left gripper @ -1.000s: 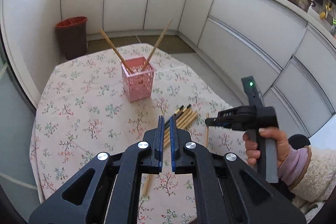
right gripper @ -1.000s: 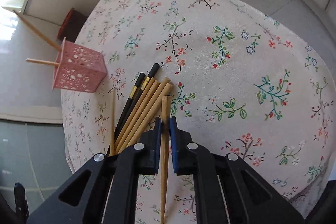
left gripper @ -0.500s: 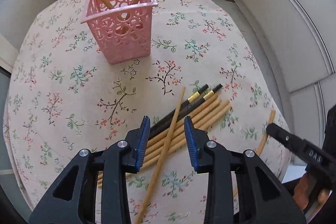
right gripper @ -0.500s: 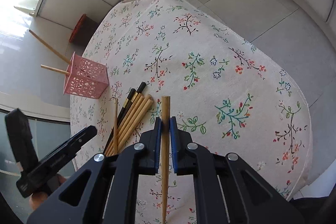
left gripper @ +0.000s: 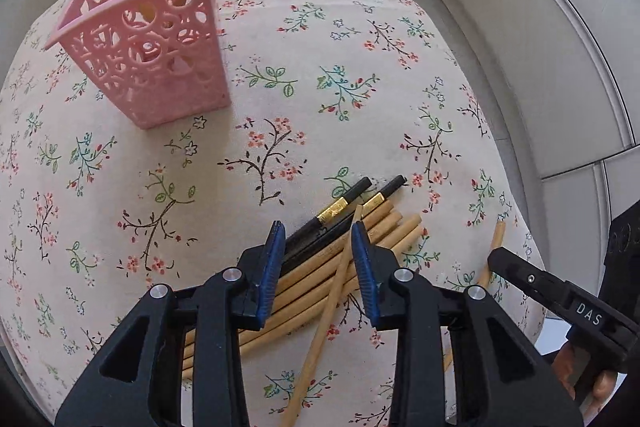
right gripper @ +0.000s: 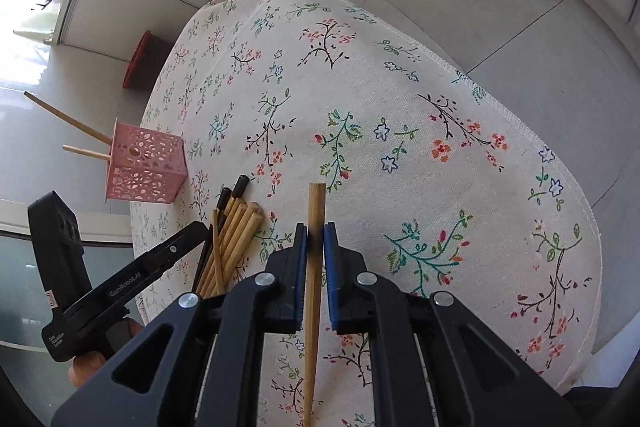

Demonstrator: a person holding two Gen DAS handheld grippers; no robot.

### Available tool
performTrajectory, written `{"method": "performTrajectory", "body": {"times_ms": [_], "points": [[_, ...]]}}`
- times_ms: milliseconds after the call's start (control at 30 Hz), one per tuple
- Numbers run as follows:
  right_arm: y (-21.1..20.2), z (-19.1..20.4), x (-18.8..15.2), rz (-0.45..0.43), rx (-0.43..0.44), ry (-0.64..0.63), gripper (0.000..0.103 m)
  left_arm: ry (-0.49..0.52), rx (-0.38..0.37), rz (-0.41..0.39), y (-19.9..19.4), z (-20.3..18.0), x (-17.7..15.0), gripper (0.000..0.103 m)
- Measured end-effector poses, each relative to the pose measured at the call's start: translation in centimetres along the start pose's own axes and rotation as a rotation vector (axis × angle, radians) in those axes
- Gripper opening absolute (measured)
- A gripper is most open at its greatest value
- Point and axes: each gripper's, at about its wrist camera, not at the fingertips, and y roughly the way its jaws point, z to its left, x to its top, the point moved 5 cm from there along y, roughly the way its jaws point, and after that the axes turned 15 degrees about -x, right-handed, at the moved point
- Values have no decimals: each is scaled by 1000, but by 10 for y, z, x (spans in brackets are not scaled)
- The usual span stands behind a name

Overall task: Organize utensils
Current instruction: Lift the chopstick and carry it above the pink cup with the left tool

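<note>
A floral tablecloth (left gripper: 328, 27) is carrying the pink perforated basket (left gripper: 152, 55) near its far edge and the chopstick pile (left gripper: 320, 267) near its near edge. The left gripper (left gripper: 318, 259) is gaping over the loose crossing chopstick (left gripper: 332, 303), judged ready to clamp; the right gripper (right gripper: 315, 251) is pinching a bamboo chopstick (right gripper: 316, 211), which next needs carrying to the basket.

Directly under the left gripper (left gripper: 318, 247), whose jaws stand apart, lies the chopstick pile (left gripper: 332, 259), one loose chopstick (left gripper: 328, 303) slanting across it between the pads. Ahead and to its left the pink holder (left gripper: 148, 39) blocks the way, two sticks jutting from its top. Bare tablecloth (left gripper: 280, 75) stretches between holder and pile. The right gripper (right gripper: 315, 239), clamped on a chopstick (right gripper: 314, 267), crowds the left gripper's right side.
</note>
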Motion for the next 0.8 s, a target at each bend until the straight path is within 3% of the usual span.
{"method": "performTrajectory", "body": {"times_ms": [233, 400, 467, 500, 700, 800], "points": [[0, 4, -1, -1, 3, -5, 9, 62, -24, 35, 8, -26, -6, 34], [1, 1, -2, 8, 1, 3, 9, 97, 69, 57, 24, -24, -3, 31], [-1, 3, -2, 6, 4, 5, 9, 116, 100, 29, 25, -23, -1, 10], [-3, 5, -2, 4, 12, 5, 9, 108, 88, 22, 23, -22, -2, 5], [-25, 29, -3, -74, 44, -62, 9, 91, 6, -97, -22, -17, -21, 3], [-54, 55, -8, -177, 86, -159, 9, 102, -33, -198, -65, -15, -28, 3]]}}
